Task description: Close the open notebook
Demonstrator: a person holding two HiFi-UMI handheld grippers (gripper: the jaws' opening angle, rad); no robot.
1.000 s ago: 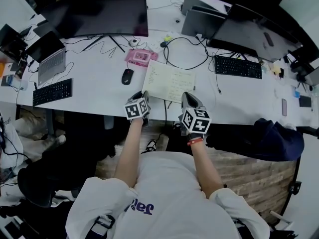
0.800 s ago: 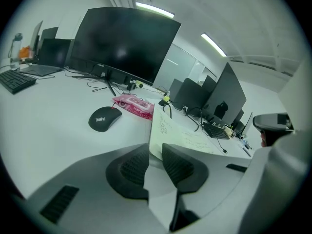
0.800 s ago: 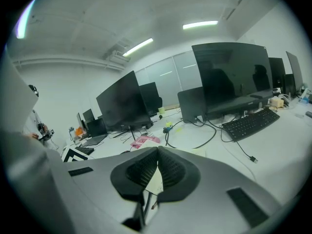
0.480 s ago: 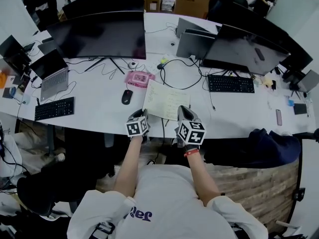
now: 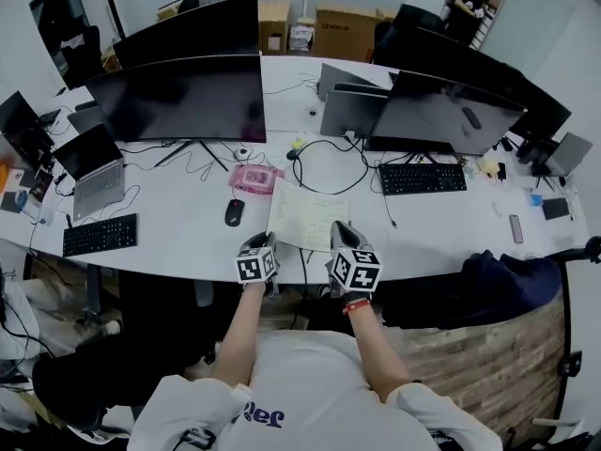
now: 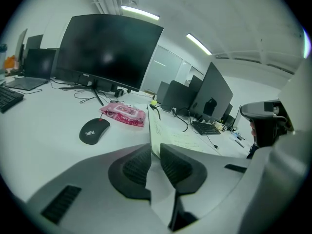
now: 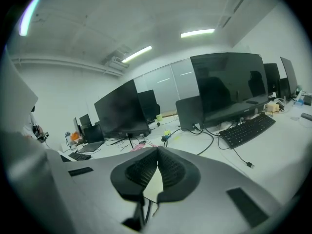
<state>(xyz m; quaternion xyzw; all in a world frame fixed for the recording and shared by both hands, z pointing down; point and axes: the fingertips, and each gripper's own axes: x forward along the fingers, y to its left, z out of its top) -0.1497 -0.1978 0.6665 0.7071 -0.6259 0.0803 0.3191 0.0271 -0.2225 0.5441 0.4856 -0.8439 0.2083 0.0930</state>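
The open notebook lies on the white desk, its handwritten pages facing up. My left gripper is at its near left corner. In the left gripper view the left page stands up on edge and runs between the closing jaws of the left gripper, pinched at their tips. The rest of the notebook lies flat beyond. My right gripper hovers by the near right corner. In its own view the right gripper has its tips together, and I see nothing held.
A black mouse and a pink wipes pack lie left of the notebook. A black cable loops behind it. Monitors, a keyboard at right, another keyboard and a laptop at left crowd the desk.
The head view has tilted up and shows more of the room. Both grippers stay at the notebook's near corners and have risen slightly.
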